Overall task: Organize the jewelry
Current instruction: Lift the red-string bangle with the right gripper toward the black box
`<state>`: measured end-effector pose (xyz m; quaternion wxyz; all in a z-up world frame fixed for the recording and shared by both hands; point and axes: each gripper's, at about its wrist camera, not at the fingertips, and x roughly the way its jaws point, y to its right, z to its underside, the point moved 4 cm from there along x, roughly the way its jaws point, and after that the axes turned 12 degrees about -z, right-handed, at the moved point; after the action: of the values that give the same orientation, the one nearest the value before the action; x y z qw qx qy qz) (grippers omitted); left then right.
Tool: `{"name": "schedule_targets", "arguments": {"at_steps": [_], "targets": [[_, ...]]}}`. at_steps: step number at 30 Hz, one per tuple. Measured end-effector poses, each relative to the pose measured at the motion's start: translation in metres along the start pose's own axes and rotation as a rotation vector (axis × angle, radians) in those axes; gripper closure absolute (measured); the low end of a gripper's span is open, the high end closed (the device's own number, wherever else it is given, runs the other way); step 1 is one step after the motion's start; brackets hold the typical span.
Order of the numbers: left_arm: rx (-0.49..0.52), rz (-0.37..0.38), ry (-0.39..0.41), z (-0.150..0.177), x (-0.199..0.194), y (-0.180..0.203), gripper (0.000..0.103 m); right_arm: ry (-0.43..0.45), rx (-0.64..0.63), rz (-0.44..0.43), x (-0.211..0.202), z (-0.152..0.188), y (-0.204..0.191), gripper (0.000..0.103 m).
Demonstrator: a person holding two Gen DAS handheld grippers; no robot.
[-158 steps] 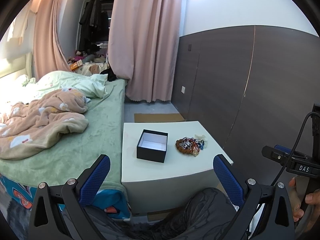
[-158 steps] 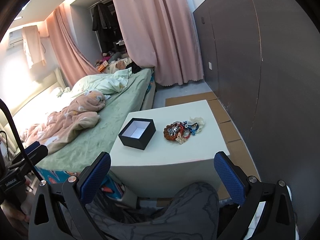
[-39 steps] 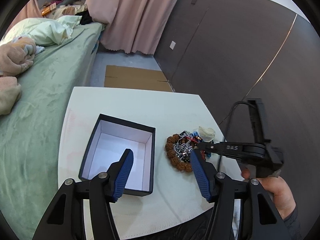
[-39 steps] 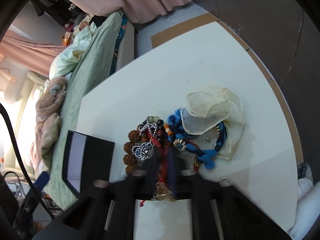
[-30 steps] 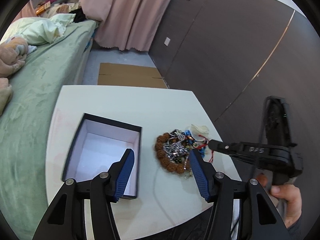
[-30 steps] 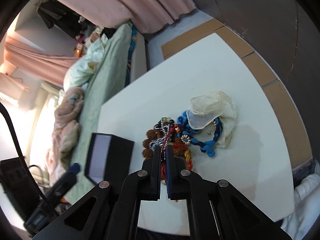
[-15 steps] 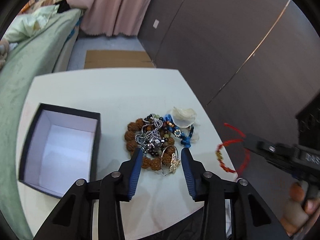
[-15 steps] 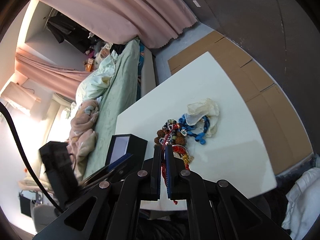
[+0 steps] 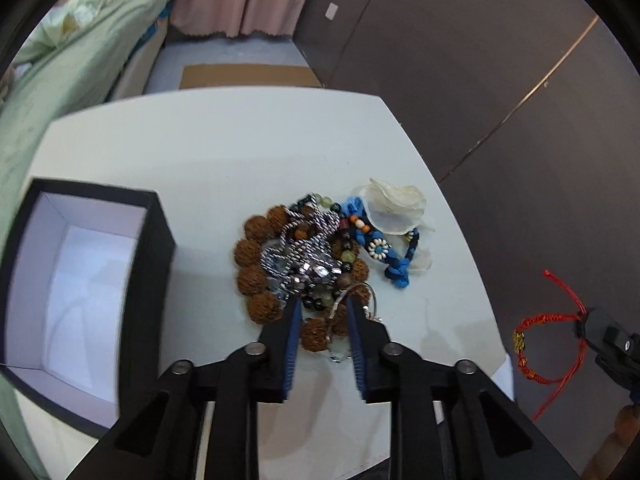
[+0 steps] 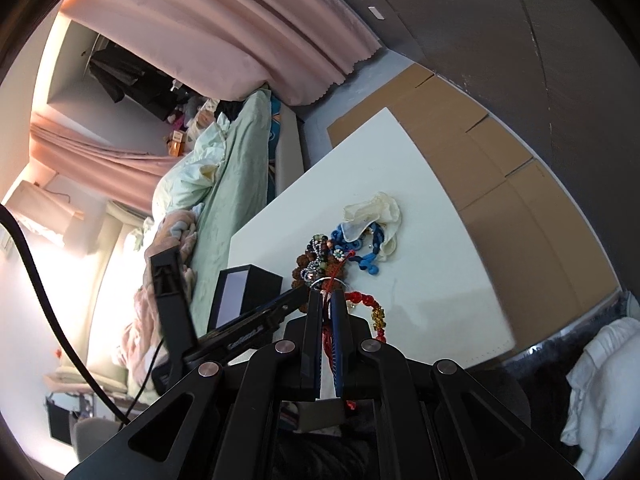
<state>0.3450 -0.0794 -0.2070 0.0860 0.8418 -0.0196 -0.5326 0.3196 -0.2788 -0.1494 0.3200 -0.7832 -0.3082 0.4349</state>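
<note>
— Left wrist view: what's the left gripper over?

— The pile of jewelry on the white surface. Its jaws are narrowed but still apart, set either side of a silver ring at the pile's near edge. Whether they pinch it, I can't tell.

— And the box?

— Black, open, white inside, left of the pile, close by.

— The right gripper?

— Raised off the surface, jaws closed on a red cord bracelet that hangs from them. From the left camera the bracelet dangles past the surface's right edge.

— Anything else in the pile?

— Brown beads, a silver chain, a blue braid and a pale cloth on its far right.
</note>
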Motion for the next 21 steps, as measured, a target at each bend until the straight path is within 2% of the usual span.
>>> {"name": "schedule_targets", "arguments": {"at_steps": [2, 5, 6, 9, 16, 21], "targets": [[0.003, -0.003, 0.001, 0.001, 0.002, 0.003, 0.083, 0.002, 0.001, 0.001, -0.003, 0.001, 0.001, 0.097], [0.012, -0.007, 0.002, 0.000, 0.003, 0.008, 0.098, 0.006, 0.004, -0.001, -0.007, 0.003, 0.002, 0.097], [0.013, -0.015, 0.000, 0.000, 0.002, 0.009, 0.099, 0.007, 0.006, -0.003, -0.008, 0.003, 0.002, 0.097], [0.039, -0.028, 0.013, -0.003, -0.003, 0.016, 0.101, 0.014, 0.011, -0.005, -0.013, 0.005, 0.002, 0.097], [0.022, 0.054, 0.050, -0.009, -0.032, 0.013, 0.102, 0.012, 0.013, -0.007, -0.004, 0.003, -0.003, 0.097], [0.017, 0.104, 0.100, -0.021, -0.058, 0.005, 0.102, 0.002, -0.010, -0.027, 0.012, 0.000, -0.021, 0.097]]}}
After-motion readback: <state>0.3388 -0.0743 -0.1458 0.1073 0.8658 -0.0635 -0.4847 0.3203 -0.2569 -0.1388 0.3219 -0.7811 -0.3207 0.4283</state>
